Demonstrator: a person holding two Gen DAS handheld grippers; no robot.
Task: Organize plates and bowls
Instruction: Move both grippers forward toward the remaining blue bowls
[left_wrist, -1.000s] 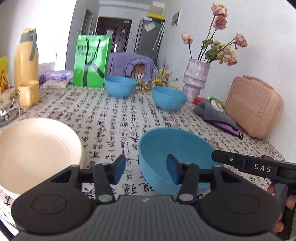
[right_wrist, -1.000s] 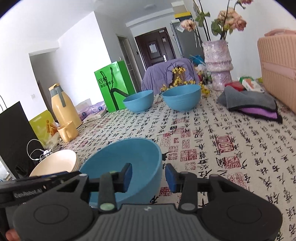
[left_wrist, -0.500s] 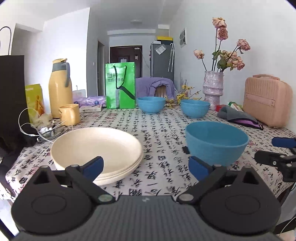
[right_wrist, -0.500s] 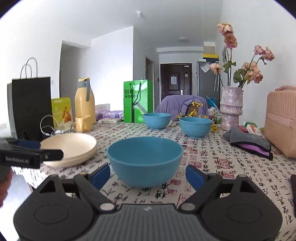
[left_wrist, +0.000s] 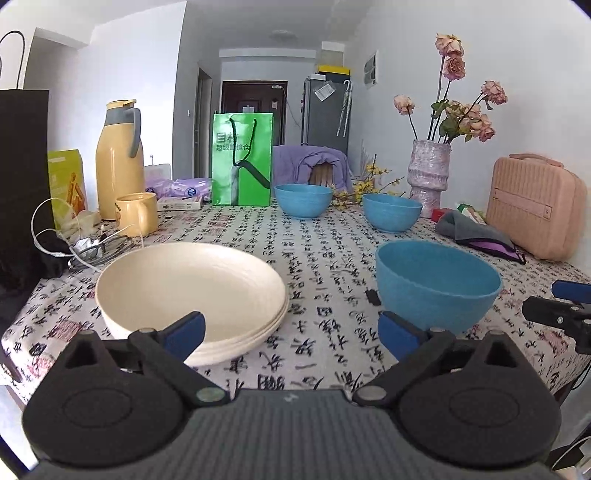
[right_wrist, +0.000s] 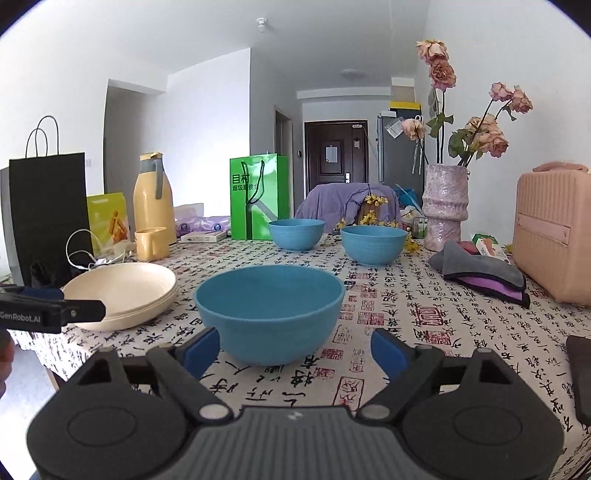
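A blue bowl (left_wrist: 436, 291) (right_wrist: 269, 310) stands upright on the patterned tablecloth near the front edge. To its left lies a stack of cream plates (left_wrist: 184, 284) (right_wrist: 122, 291). Two more blue bowls (right_wrist: 295, 234) (right_wrist: 373, 245) sit apart at the far end. My left gripper (left_wrist: 291, 334) hangs open over the gap between plates and near bowl, holding nothing. My right gripper (right_wrist: 295, 350) is open just in front of the near bowl, which sits beyond its pads, untouched. Its fingers (left_wrist: 554, 314) show at the right edge of the left wrist view.
On the left stand a yellow thermos (left_wrist: 118, 158), a yellow mug (left_wrist: 136, 212), a black bag (right_wrist: 48, 218) and loose cables (left_wrist: 92, 243). A green bag (left_wrist: 242, 162) is at the back. At the right are a vase (right_wrist: 445, 206), a grey-purple cloth (right_wrist: 480, 273) and a pink case (right_wrist: 554, 232).
Both grippers let go of the near blue bowl's rim, opened wide and drew back toward the table's front edge. The bowl now stands free on the cloth.
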